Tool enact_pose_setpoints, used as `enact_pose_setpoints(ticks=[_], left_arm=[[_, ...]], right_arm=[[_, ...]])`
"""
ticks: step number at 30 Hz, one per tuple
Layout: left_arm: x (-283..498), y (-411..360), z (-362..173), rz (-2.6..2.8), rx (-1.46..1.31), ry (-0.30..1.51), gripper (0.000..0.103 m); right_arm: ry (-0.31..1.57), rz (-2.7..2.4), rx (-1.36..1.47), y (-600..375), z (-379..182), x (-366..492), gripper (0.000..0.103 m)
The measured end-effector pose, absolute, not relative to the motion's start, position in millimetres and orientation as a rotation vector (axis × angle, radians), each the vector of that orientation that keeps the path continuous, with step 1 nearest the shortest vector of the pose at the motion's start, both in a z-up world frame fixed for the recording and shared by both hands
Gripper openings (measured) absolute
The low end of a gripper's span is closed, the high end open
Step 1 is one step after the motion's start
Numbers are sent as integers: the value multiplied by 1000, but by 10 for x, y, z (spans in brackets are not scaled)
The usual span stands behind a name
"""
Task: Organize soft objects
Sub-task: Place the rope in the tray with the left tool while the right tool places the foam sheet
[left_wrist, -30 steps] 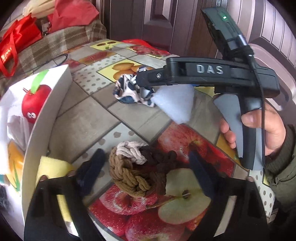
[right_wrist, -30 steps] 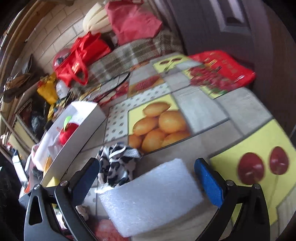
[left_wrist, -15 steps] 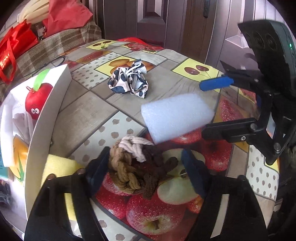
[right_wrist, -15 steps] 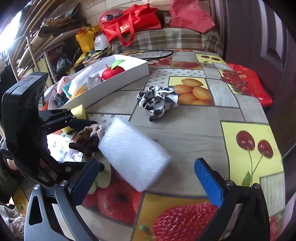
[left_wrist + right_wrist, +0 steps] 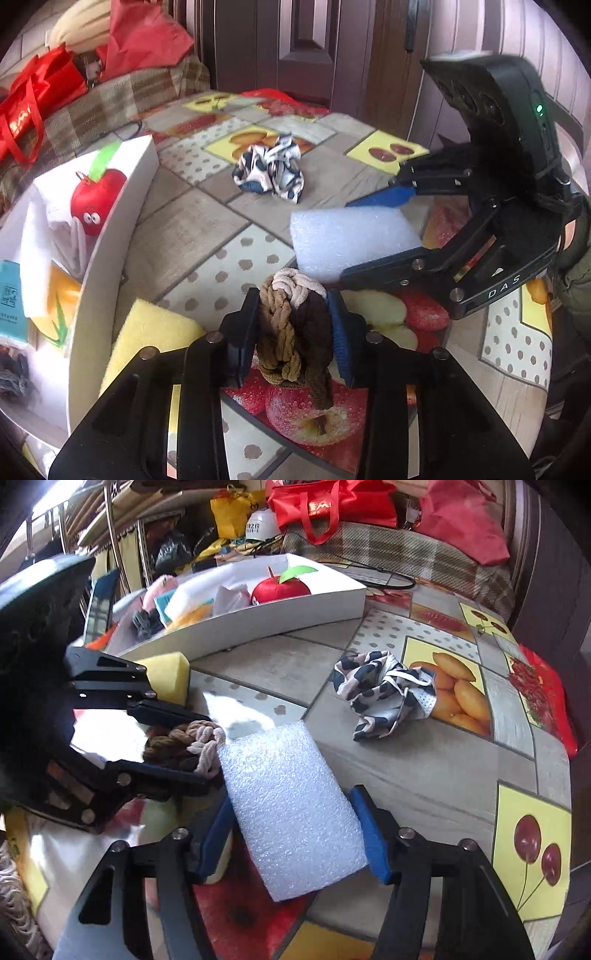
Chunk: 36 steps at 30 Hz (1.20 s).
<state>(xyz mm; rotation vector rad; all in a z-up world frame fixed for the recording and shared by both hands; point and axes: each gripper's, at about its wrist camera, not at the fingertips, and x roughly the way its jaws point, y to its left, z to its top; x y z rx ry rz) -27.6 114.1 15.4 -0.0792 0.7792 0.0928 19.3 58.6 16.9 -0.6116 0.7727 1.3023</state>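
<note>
**A:** Talk me through it. Where are we?

**B:** Both pickups at once. My left gripper has just been closing and its jaws now pinch the braided rope knot, brown, tan and cream, low over the fruit-print tablecloth. My right gripper has just been closing too, with the white foam block between its pads; they look to be touching its sides, and I judge that a light grip rather than a firm one.

**A:** And what comes next?

**B:** I'd say both go into the white box at my left, where the plush apple already sits. That calls for a lift clear of the box wall, and the two grippers are close together, so I'd move one first.

**A:** Anything left out?

**B:** The yellow sponge lies against the box, and the spotted cloth is crumpled farther across the table.
</note>
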Motion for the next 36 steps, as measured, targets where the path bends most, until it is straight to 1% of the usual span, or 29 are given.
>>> enact_pose_setpoints(ticks=[3,7,9,12,17,20,26,31,36], left_arm=[[-458,1096,287,123,-47,664,34],[-837,1122,474,191,-63,445,35],[-1060,1166,535,294,-64,341,35],[-1273,1265,578,451,-41,276,35],[-1545,1676,574,632,-102,252,35],[-1671,1910,555,705,-120,247,35],[-1755,2315,499,781,-154,261,35],[-1614,2561,478,838,-151,281,35],[-1506,2864,449,852,-228,309,35]], right_arm=[[750,1289,-487,411,240,154,63],[589,1212,-246,140,532,58,63],[544,1164,-137,78,613,44,64],[525,1090,-53,160,591,6,64],[480,1035,-24,375,570,-145,64],[451,1051,-61,560,586,-241,64],[474,1125,-94,1034,570,-427,64],[521,1220,-149,1522,499,-602,63],[582,1245,-253,1912,413,-744,63]])
